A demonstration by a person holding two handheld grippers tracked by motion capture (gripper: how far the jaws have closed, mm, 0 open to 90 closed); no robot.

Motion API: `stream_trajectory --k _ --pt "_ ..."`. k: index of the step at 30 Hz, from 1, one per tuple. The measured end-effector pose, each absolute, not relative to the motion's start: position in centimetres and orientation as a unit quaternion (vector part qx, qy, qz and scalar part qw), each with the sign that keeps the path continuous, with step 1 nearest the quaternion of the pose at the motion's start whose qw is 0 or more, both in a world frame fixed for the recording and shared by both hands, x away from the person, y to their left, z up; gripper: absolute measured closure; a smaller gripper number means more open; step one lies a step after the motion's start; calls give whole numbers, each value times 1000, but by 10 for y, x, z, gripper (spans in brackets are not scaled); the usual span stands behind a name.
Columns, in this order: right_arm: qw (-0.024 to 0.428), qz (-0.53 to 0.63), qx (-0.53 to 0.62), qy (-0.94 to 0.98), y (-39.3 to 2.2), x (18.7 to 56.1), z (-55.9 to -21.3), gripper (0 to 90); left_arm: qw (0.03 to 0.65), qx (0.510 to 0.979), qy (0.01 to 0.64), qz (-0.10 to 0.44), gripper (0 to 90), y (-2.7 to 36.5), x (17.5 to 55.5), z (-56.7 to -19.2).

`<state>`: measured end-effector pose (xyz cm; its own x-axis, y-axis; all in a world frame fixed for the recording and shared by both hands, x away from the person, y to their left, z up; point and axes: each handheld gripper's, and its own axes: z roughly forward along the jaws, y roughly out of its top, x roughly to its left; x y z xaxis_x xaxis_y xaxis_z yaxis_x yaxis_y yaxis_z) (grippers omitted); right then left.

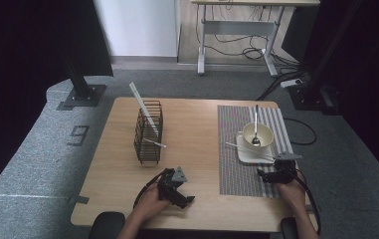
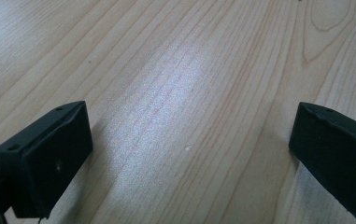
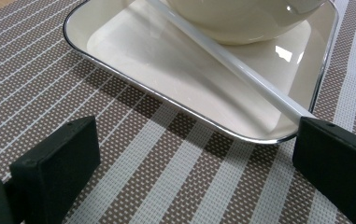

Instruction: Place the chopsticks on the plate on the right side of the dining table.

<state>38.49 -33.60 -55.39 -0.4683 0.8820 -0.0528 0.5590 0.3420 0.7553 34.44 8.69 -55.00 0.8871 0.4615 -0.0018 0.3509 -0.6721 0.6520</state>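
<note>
Right gripper (image 3: 192, 163) low over striped mat, jaws spread before square white tray (image 3: 119, 42) holding cream bowl (image 3: 241, 18) and white chopstick (image 3: 241, 70), left gripper (image 2: 192, 154) jaws spread above wooden counter (image 2: 189, 70)

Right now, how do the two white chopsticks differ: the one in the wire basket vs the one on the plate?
The chopstick in the wire basket stands tilted, its top poking above the wire basket; the chopstick on the plate lies nearly flat across the plate beside the bowl. The right hand-held gripper is open just short of the plate one; nothing is near the basket one. Both are slim and white.
</note>
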Motion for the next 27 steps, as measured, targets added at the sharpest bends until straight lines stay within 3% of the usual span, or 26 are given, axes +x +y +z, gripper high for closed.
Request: stream_trajectory --k 27 --pt "247 328 474 779 -340 402 -556 4 338 911 223 82 0 87 345 -550"
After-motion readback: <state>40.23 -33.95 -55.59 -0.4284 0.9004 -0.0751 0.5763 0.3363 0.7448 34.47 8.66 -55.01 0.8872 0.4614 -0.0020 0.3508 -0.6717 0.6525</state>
